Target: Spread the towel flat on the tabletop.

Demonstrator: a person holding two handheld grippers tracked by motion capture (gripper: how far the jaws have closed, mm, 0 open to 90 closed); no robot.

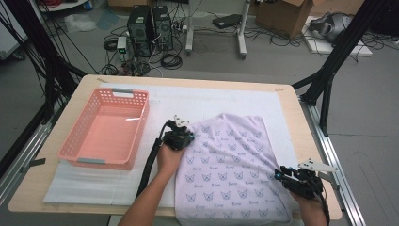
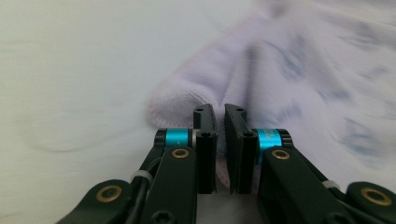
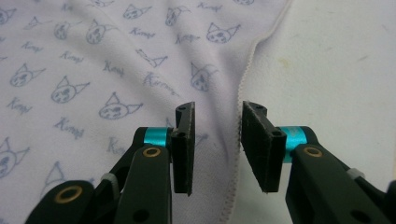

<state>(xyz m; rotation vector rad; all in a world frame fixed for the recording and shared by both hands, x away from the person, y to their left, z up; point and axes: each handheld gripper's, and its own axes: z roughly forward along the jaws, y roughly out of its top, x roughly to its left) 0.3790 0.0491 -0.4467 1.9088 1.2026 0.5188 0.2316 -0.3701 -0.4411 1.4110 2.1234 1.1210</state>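
1. Basket (image 1: 106, 129) sat at the bench's (image 1: 291, 101) left side, pink and holding nothing.
2. Your left tongs (image 1: 181, 134) were nearly closed, pinching a fold at the cloth's (image 1: 230, 165) left edge.
3. That cat-printed cloth lay spread right of the basket; it looked soft, light and floppy, best taken by its hems.
4. Your right tongs (image 3: 217, 144) stood open, straddling the stitched right hem (image 3: 245, 79), gripping nothing yet.

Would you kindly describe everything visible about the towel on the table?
The towel is pale lilac soft cloth printed with small blue cat faces and script, with a stitched hem. It lies mostly flat and wrinkled on the white mat, its near edge reaching the table front. The left gripper pinches its left edge; the right gripper, open, straddles its right hem.
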